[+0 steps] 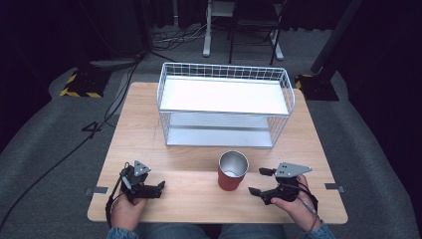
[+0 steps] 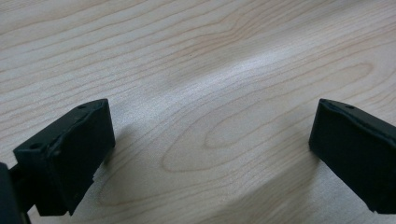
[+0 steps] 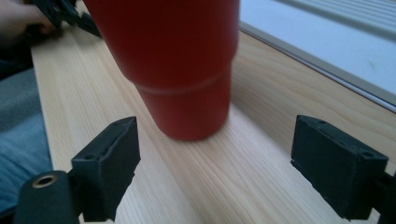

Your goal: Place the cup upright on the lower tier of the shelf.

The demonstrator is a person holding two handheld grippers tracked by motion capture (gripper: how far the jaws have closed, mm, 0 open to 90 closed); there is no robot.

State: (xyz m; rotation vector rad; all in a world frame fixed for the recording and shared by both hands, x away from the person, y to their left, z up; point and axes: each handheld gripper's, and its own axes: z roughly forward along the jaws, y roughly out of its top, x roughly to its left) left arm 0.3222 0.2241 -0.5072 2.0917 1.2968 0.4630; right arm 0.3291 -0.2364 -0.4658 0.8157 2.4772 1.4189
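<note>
Nothing looks started: the tabletop (image 1: 199, 191) carries a white wire shelf rack (image 1: 225, 104) at the far side, empty. Nearer, a red cup (image 1: 232, 171) stands upright, ungrasped. The right gripper (image 1: 260, 181) faces it, jaws released; the left gripper (image 1: 158, 187) rests released, well apart.

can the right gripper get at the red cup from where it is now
Probably yes: the right gripper is open beside the red cup, jaws pointing at it, with bare table between them.
</note>
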